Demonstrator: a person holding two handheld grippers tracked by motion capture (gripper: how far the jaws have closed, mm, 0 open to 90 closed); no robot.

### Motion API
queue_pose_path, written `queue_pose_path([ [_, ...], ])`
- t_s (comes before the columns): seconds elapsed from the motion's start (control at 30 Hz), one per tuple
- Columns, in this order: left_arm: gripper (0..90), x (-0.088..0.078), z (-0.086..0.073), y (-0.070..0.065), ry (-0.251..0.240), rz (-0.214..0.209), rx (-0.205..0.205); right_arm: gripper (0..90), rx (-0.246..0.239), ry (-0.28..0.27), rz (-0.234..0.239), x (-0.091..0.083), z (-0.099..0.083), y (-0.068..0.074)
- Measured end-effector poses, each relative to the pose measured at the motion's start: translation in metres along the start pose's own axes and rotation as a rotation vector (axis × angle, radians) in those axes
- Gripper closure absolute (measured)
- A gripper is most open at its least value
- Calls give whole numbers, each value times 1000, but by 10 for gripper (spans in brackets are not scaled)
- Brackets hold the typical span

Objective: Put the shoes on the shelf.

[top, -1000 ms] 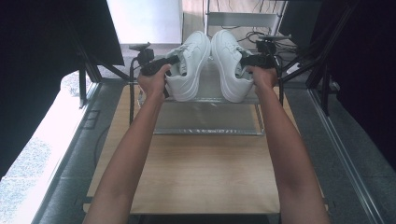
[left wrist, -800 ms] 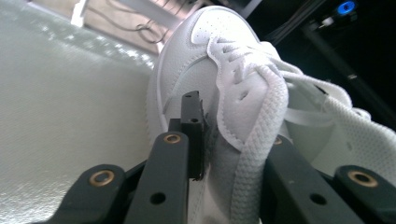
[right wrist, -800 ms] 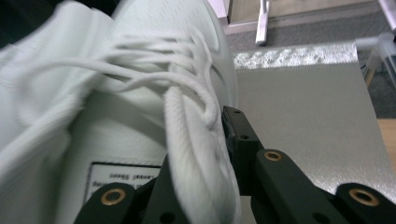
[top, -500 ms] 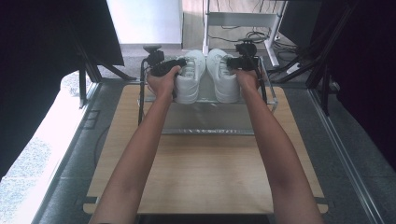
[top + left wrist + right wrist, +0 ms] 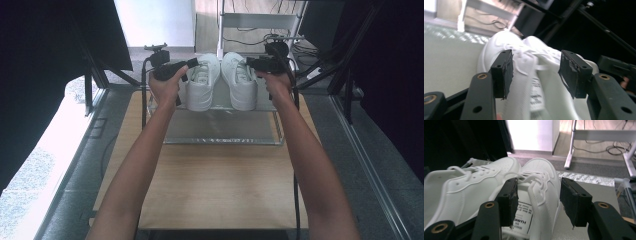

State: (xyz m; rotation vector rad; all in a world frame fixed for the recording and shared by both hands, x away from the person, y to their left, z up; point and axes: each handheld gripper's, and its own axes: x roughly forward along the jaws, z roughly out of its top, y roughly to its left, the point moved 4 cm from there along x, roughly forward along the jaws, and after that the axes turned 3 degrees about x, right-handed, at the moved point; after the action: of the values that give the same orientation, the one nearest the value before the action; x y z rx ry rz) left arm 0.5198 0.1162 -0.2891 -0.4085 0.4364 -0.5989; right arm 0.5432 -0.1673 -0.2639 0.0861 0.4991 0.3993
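Two white sneakers stand side by side on the top shelf of a metal rack (image 5: 220,142), toes pointing away. My left gripper (image 5: 191,63) is at the left sneaker (image 5: 201,86). Its jaws have just been opening and now straddle the shoe's collar and laces (image 5: 531,75) without touching. My right gripper (image 5: 251,62) is at the right sneaker (image 5: 240,82). Its jaws have also just been opening, and the tongue with its printed label (image 5: 524,213) lies between the pads, untouched. In the left gripper view my gripper (image 5: 535,53) is open, and in the right gripper view my gripper (image 5: 538,182) is open too.
The rack stands at the far end of a wooden table (image 5: 215,185). Black frame poles (image 5: 350,85) rise on both sides. Beyond the rack are a white stand (image 5: 260,20) and loose cables on the floor. The other gripper (image 5: 619,68) shows at the right of the left gripper view.
The sneakers went from raised and tilted in the grippers to resting flat on the rack's top shelf. Both pairs of jaws have opened and let go of them.
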Motion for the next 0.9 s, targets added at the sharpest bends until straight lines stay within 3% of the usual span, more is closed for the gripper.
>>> queue_pose_path([
  [0.07, 480, -15, 0, -5, -13, -42, 32, 511, -26, -31, 24, -12, -2, 1],
  [0.17, 552, -33, -4, -7, 1, -38, 85, 562, -69, -56, 36, -29, -11, -2],
  [0.3, 690, -50, -16, -4, 37, -55, 121, 617, -72, -50, 65, -43, -27, -7],
  [0.53, 807, -57, -49, 6, 136, 17, 214, 723, -127, 14, 58, -44, -59, -14],
  [0.7, 803, -52, -64, 13, 172, 44, 219, 793, -117, 47, 56, -37, -75, -20],
  [0.9, 885, -49, -74, 20, 199, 30, 203, 832, -108, 82, 64, -29, -89, -22],
])
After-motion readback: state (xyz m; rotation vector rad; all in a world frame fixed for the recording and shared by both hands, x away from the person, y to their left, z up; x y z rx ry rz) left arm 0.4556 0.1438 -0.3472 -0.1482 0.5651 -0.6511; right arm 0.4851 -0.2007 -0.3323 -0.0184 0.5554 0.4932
